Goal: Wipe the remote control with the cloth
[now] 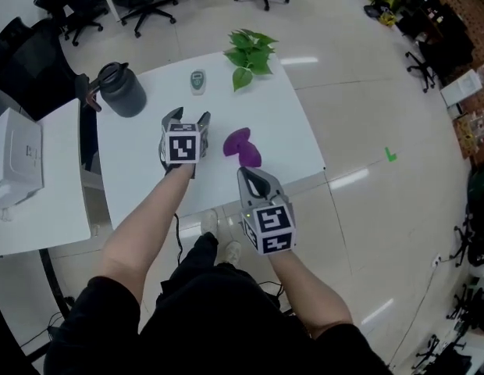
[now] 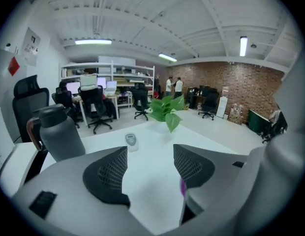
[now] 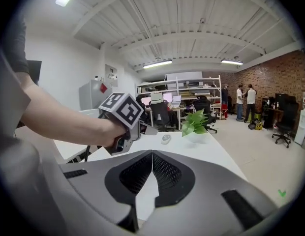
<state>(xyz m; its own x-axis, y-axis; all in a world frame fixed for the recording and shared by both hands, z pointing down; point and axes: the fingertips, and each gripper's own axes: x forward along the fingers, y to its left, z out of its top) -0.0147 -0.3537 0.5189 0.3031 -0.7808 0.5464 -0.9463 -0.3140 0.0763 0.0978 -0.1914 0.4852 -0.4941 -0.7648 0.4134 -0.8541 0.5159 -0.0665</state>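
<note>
While the left tool (image 1: 187, 118) gapes empty, the cloth (image 1: 242, 147) lies just ahead of the shut, empty right tool (image 1: 248, 175). That hand looks nearer.

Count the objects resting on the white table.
4: the grey jug at the far left; the remote control at the far edge; the plant at the far right corner; the purple cloth near the front edge.

Two grippers: left gripper (image 1: 189, 117), right gripper (image 1: 248, 174). Beyond them: one remote control (image 1: 197, 81), one cloth (image 1: 242, 147), one plant (image 1: 250, 53), one jug (image 1: 121, 91).
</note>
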